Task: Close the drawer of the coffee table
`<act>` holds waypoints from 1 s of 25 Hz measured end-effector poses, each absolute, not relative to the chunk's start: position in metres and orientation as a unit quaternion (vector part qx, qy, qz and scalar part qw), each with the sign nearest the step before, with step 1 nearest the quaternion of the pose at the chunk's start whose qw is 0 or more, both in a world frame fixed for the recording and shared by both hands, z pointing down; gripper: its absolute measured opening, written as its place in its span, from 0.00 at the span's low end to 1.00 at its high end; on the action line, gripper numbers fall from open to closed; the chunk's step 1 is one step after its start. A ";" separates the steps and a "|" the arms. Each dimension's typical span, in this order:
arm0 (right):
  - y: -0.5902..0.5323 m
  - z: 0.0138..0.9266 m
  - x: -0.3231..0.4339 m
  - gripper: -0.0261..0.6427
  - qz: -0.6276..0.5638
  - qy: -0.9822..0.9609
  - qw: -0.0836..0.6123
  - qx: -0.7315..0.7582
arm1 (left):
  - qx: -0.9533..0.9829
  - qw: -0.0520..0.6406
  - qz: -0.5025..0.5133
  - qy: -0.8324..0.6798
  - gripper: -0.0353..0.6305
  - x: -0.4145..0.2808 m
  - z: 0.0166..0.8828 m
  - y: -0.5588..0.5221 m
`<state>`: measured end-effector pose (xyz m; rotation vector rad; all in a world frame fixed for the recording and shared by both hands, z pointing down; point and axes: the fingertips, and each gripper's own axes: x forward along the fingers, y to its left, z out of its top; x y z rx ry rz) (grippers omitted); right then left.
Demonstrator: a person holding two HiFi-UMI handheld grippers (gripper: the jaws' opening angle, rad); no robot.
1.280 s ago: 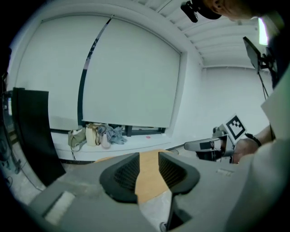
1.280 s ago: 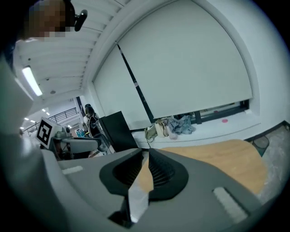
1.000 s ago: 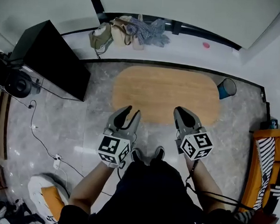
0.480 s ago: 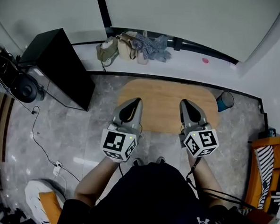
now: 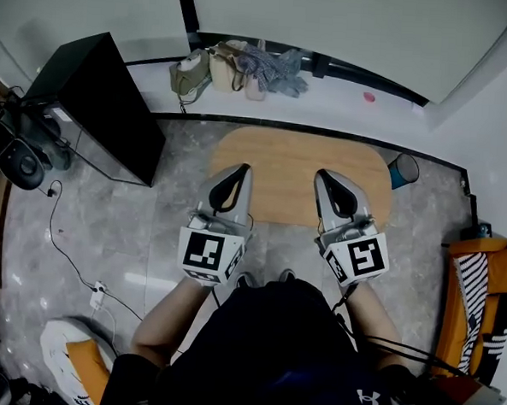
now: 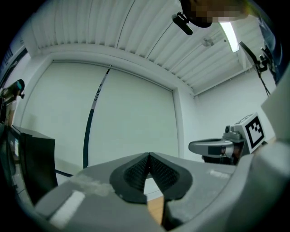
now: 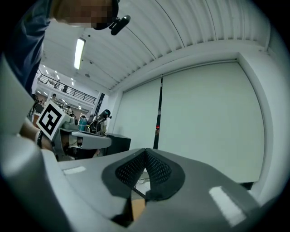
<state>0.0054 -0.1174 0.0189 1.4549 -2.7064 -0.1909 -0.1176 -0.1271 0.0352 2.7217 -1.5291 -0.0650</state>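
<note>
Holding left gripper point(image 5: 241, 171) and right gripper point(image 5: 325, 176) level over the near edge of the coffee table point(image 5: 304, 153), both pinched fully shut on nothing. Cannot find the drawer from above (tucked somewhere beneath the table, whether pushed home or ajar impossible to say). Probably risky to assume it closed: could leave it ajar, unchecked. Reaching down blind could also miss the drawer front, or skid the narrow shut tips off it and shove the table instead.

Two grippers, left gripper point(image 5: 242, 169) and right gripper point(image 5: 322, 176); one table point(image 5: 286, 161) ahead of them, one black cabinet point(image 5: 88, 102) left, one blue bin point(image 5: 403, 170) right.
</note>
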 end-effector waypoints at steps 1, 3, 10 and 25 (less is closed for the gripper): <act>-0.116 0.020 0.005 0.04 -0.061 -0.877 0.033 0.476 | 0.872 0.010 -0.021 -0.488 0.06 -0.119 0.037 -0.126; -0.113 0.020 0.002 0.04 -0.062 -0.874 0.035 0.481 | 0.874 0.008 -0.020 -0.485 0.06 -0.122 0.038 -0.123; -0.109 0.015 -0.008 0.04 -0.070 -0.873 0.034 0.481 | 0.876 0.006 -0.022 -0.481 0.06 -0.130 0.034 -0.122; -0.103 0.013 -0.015 0.04 -0.069 -0.875 0.024 0.479 | 0.874 0.010 -0.018 -0.486 0.06 -0.138 0.039 -0.117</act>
